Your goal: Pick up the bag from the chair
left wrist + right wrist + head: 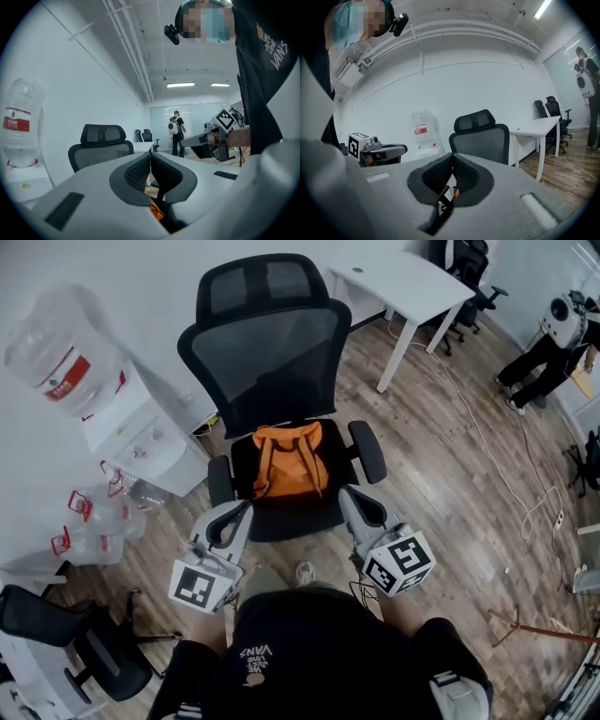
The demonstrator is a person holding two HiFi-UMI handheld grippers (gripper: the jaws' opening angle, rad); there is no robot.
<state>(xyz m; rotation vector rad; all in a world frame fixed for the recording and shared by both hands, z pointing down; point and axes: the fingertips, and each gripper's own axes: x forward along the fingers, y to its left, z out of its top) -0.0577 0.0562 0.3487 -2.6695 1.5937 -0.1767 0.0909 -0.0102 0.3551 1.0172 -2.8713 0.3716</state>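
The shut left claw hides most of the bag.

Wood-plank floor with black office chair, white desk, water dispenser, white cable.

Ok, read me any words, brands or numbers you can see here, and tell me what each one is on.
"VANS": printed on the person's black shirt; the smaller print beside it is too blurred to read.
Red label on the water bottle: too small to read.
Marker cubes: square patterns only, no words.
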